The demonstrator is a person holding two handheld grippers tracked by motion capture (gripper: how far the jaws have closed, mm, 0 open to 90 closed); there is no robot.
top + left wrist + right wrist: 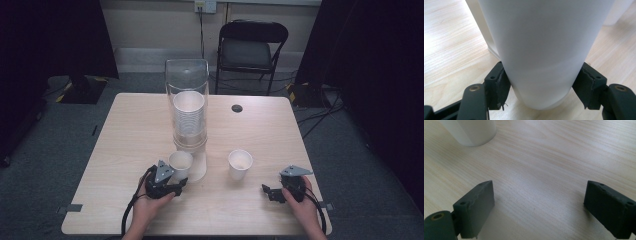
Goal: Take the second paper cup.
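**Left gripper clamps a cup at the dispenser**

Left gripper (pixel 181 184), nearest me, pinches the paper cup (pixel 541 55) low on its wall, just in front of the cup dispenser (pixel 187 107). I should squeeze gently and keep it upright. My right gripper (pixel 268 192) rests wide open, empty. Right of the dispenser, beyond a second cup (pixel 240 164), the table (pixel 125 130) offers room.

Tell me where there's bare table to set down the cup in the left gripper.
Bare wood lies left of the cup dispenser along the table edge, and between the second paper cup and the right gripper. It is crowded at the dispenser's base, where the left gripper clamps its cup.
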